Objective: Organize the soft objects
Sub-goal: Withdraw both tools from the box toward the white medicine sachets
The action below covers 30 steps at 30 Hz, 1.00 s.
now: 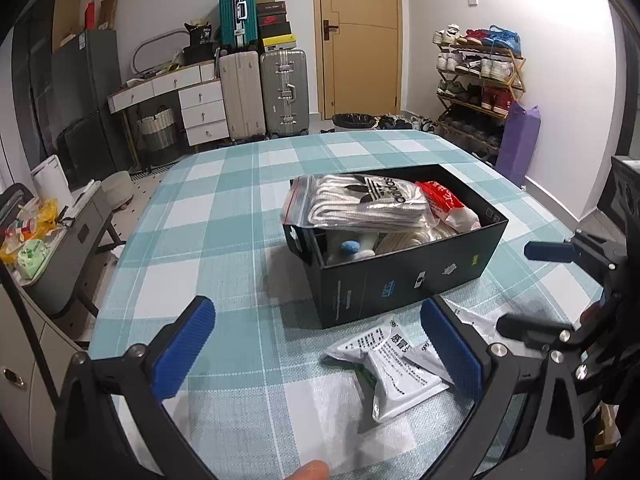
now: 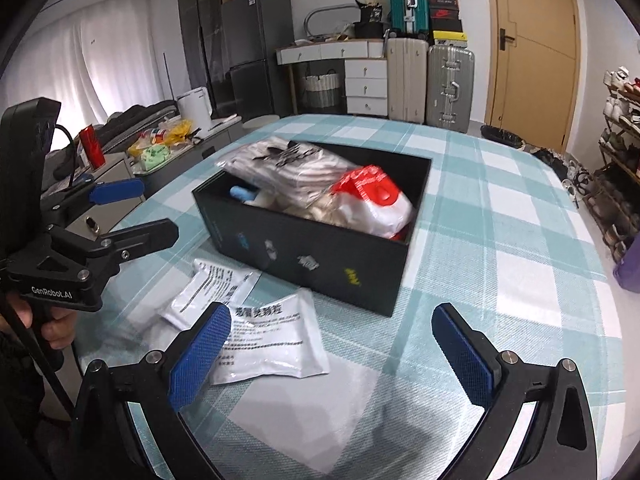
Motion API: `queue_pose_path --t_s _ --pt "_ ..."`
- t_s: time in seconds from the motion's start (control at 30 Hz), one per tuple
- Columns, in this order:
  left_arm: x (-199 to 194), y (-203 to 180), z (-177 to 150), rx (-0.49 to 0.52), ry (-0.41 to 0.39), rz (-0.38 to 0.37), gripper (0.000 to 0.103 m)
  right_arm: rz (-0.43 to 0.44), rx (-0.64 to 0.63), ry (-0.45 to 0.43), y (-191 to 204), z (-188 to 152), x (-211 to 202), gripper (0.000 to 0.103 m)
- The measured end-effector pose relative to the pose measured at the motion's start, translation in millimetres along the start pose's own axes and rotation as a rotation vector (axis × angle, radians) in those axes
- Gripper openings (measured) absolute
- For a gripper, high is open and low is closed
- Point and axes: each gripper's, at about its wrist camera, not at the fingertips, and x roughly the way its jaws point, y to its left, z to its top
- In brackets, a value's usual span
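Observation:
An open black shoe box (image 1: 400,284) (image 2: 320,256) stands mid-table on the teal checked cloth. Inside it, a zip bag of white adidas socks (image 1: 360,196) (image 2: 288,168) lies on top, with a red and white packet (image 1: 444,200) (image 2: 372,196) beside it and other soft items underneath. White printed pouches (image 1: 392,364) (image 2: 268,340) lie flat on the cloth just in front of the box. My left gripper (image 1: 318,348) (image 2: 136,214) hovers open and empty to their left. My right gripper (image 2: 332,360) (image 1: 540,290) is open and empty above the nearest pouch.
Left of the table stands a low grey cabinet (image 2: 116,168) with bags and a red can on it. Suitcases (image 1: 264,92), white drawers and a door (image 1: 360,36) stand behind; a shoe rack (image 1: 476,84) is at the right. A fingertip (image 1: 312,470) shows at the bottom edge.

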Motion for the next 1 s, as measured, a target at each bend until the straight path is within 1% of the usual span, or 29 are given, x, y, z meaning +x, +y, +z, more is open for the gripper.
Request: queue_pose_path --t_s 0.13,0.27,0.47,0.67,0.83,0.9,1.0 --pt "4 0 -3 0.012 0.010 0.012 0.103 -0.003 -0.024 0.047 9 -3 12 0.102" --pt "8 2 -4 0.014 0.026 0.012 0.103 0.016 -0.045 0.098 16 -7 21 0.102" --pt "11 5 -4 -0.002 0.035 0.011 0.103 0.046 -0.074 0.140 26 -7 32 0.102" --pt "14 12 -4 -0.038 0.041 0.016 0.103 0.052 -0.098 0.196 31 -10 45 0.102" --pt "18 10 -7 -0.033 0.058 0.016 0.103 0.034 -0.094 0.211 29 -12 51 0.102" --pt "19 9 -7 -0.029 0.065 0.028 0.103 0.024 -0.079 0.216 27 -11 53 0.102" --pt "19 9 -7 -0.030 0.066 0.026 0.103 -0.018 -0.079 0.224 23 -9 56 0.102"
